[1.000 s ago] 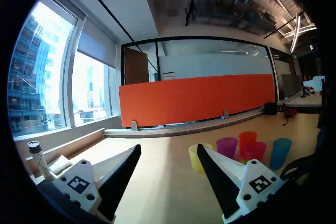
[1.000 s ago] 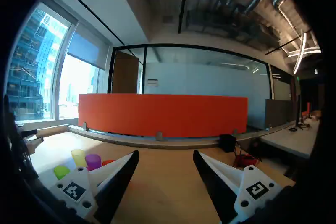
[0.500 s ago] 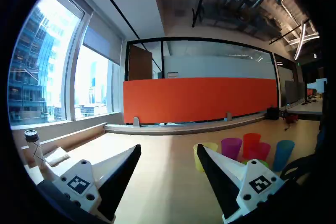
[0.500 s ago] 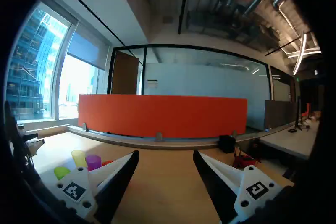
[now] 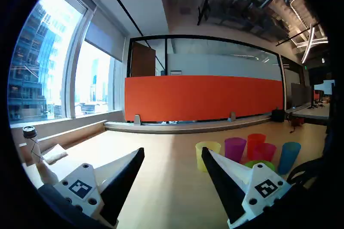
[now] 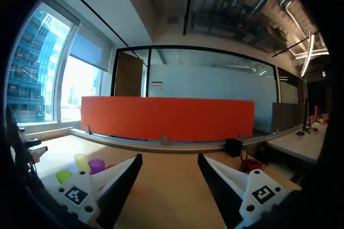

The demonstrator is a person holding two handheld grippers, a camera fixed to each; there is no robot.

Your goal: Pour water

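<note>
My left tool (image 5: 172,149) and right tool (image 6: 170,156) gape wide, empty; white wall sign (image 5: 175,73) too small to read.

Orange partition (image 5: 202,98), tall windows (image 5: 36,70)

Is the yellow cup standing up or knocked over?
Standing up: the yellow cup rests on its base on the wooden table, with its open rim facing up.

L gripper (image 5: 172,166) is held approx. level, pointed fwd, jaws spread wide. R gripper (image 6: 169,169) is held likewise: level, pointed fwd, jaws parted wide. On both, white fingers w/ dark inner pads are seen.
</note>
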